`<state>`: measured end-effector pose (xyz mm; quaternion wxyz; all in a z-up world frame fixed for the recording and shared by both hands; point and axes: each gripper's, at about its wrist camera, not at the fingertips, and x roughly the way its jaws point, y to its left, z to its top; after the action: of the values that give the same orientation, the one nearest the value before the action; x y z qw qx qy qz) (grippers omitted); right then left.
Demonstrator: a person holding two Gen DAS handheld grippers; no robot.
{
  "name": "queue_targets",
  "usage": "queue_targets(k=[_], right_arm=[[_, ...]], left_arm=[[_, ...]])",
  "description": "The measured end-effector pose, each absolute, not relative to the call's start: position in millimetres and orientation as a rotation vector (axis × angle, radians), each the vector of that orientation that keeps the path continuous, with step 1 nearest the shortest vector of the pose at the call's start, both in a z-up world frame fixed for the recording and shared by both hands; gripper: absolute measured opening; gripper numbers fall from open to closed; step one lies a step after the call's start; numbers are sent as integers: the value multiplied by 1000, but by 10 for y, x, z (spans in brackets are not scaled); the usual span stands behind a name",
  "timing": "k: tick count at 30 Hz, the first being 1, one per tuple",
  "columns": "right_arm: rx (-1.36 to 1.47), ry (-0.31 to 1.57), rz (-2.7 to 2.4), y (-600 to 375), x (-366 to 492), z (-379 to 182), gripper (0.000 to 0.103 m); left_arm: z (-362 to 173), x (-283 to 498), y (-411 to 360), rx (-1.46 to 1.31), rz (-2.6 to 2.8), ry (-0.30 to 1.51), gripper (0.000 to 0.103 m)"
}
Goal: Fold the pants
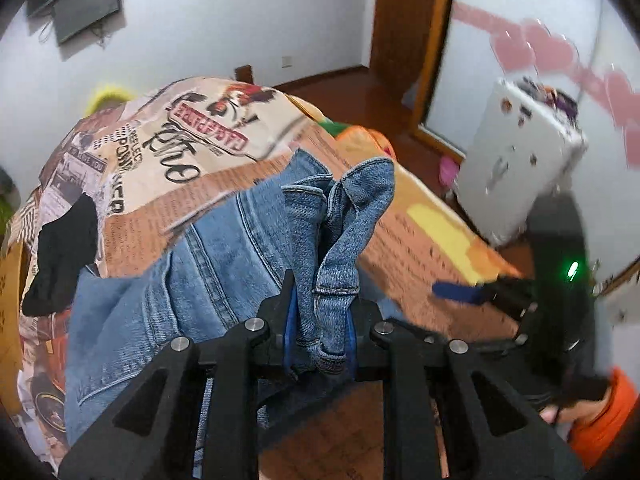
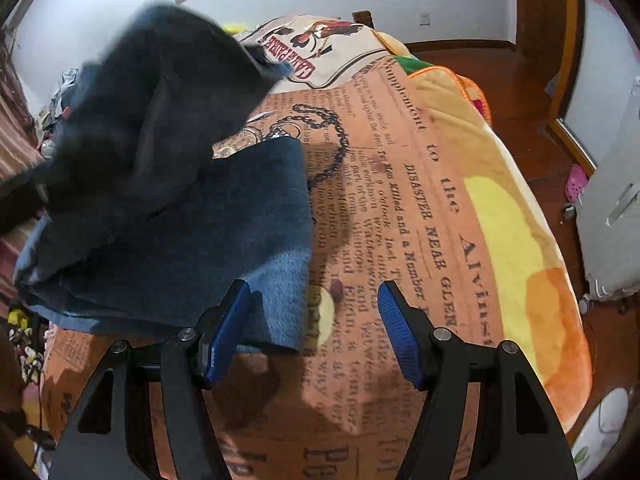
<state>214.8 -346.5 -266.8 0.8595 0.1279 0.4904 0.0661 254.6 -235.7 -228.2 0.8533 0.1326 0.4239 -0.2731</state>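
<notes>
Blue denim pants (image 1: 224,236) lie on a bed covered by a newspaper-print blanket (image 1: 412,248). My left gripper (image 1: 320,328) is shut on a bunched edge of the pants and holds it lifted above the bed. In the right wrist view the pants (image 2: 192,216) lie partly folded at the left, with one part raised and blurred at the upper left. My right gripper (image 2: 316,324) is open and empty just above the blanket (image 2: 420,208); its left pad is beside the near corner of the denim. My right gripper also shows at the right of the left wrist view (image 1: 460,292).
A black garment (image 1: 60,256) lies on the bed at the left. A white cabinet (image 1: 520,160) stands on the wooden floor to the right of the bed. The bed's right edge has an orange and yellow border (image 2: 536,280). A dark screen (image 1: 84,12) hangs on the far wall.
</notes>
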Motion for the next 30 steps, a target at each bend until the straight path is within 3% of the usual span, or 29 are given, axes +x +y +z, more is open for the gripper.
queue_targets(k=[6, 8, 9, 10, 12, 17, 23, 25, 30], right_arm=[[277, 1031, 103, -3575, 2027, -2641, 62], [290, 1035, 96, -3611, 1988, -2629, 62], [291, 1035, 95, -3613, 1979, -2625, 62], [291, 1037, 93, -3618, 1962, -2618, 62], [289, 1040, 93, -3613, 1938, -2611, 62], [285, 1055, 98, -3596, 1887, -2621, 62], [282, 1062, 123, -3521, 1820, -2594, 62], [280, 1062, 138, -3468, 1820, -2577, 62], [259, 1083, 217, -3242, 1880, -2581, 62]], left_arm=[[-2486, 2512, -2437, 343, -598, 972, 20], [-2505, 2470, -2473, 394, -594, 972, 27], [-2509, 2447, -2491, 410, -600, 980, 37], [-2518, 2436, -2497, 411, -616, 997, 55], [-2471, 2392, -2471, 357, -676, 1022, 68], [-2127, 2375, -2272, 326, -626, 915, 69], [-1783, 2909, -1736, 272, -448, 822, 86], [-1761, 3155, -1572, 271, -403, 820, 91], [-2013, 3885, -1160, 325, -220, 888, 91]])
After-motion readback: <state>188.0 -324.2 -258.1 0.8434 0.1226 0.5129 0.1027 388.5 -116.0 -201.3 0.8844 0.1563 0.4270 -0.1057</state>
